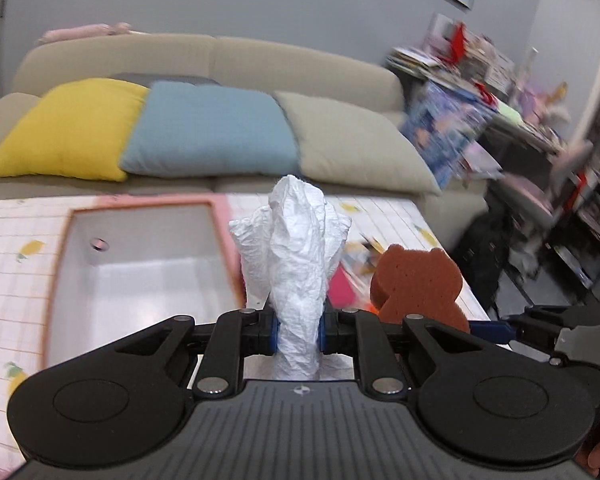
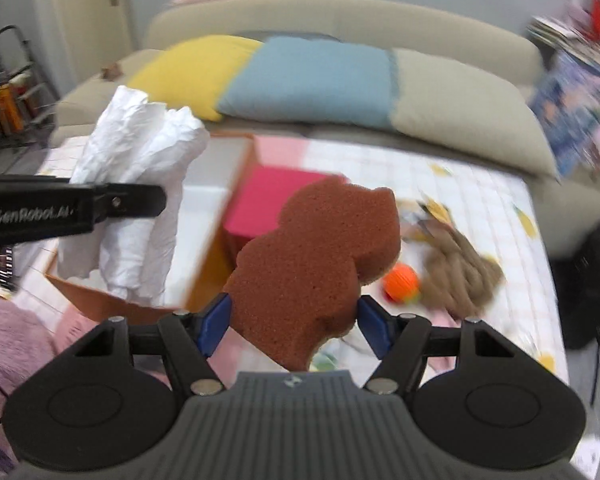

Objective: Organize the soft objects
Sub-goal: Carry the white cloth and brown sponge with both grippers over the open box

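The left claw (image 1: 299,334) is clamped on a white crumpled paper towel (image 1: 296,264): a wrinkled, twisted wad pinched at its narrow waist between the blue pads, flaring upward above the fingers into several creased lobes, with a short tail hanging below the pads. In the right wrist view the same wad shows at upper left, tall and puckered.

The right claw (image 2: 294,322) grips a brown sponge (image 2: 316,264) cut in a rounded bear-like outline, its face porous and finely pitted, its edge thick and flat. The blue pads press on its lower sides and most of it stands out past the fingertips, tilted to the right.

Beyond and left of the left claw sits an open box (image 1: 140,264), white inside with an orange-pink rim, on the checked surface (image 1: 12,264). Beyond the right claw lie a pink block (image 2: 268,204), an orange ball (image 2: 400,282) and a tan woolly item (image 2: 460,268), all blurred
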The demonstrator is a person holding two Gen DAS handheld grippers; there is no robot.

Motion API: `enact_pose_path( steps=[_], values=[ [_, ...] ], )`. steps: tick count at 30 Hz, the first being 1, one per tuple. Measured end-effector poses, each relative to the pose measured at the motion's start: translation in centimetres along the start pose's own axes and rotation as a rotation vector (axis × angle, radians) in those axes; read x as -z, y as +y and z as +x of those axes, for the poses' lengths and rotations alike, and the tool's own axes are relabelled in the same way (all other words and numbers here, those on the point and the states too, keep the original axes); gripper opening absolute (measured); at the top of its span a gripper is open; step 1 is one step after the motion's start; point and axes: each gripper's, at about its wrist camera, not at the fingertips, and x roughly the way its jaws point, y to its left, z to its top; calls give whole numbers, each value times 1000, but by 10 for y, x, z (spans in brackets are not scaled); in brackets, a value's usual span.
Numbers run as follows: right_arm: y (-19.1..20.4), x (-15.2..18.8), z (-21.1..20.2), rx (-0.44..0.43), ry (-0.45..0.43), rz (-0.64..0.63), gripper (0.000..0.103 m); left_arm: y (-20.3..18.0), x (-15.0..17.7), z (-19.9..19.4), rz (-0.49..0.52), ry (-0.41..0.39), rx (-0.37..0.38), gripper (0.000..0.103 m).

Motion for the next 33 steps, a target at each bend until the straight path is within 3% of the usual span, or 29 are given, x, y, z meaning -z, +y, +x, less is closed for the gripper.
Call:
enact_pose_path(
  steps=[10,19,24,33],
  values=[
    [75,-57,50,-145,4,-211,68,62,-26,15,-24,24,-110,19],
    [114,-100,139,-197,115,-359,68,113,-34,86,-15,178,-184,19],
    [121,-113,186,-166,147,-376,68,136,-30,123,-14,242,-224,19],
    [118,-119,235,-118,175,-396,68,153,-25,165,-3,286,-208,19]
  ],
)
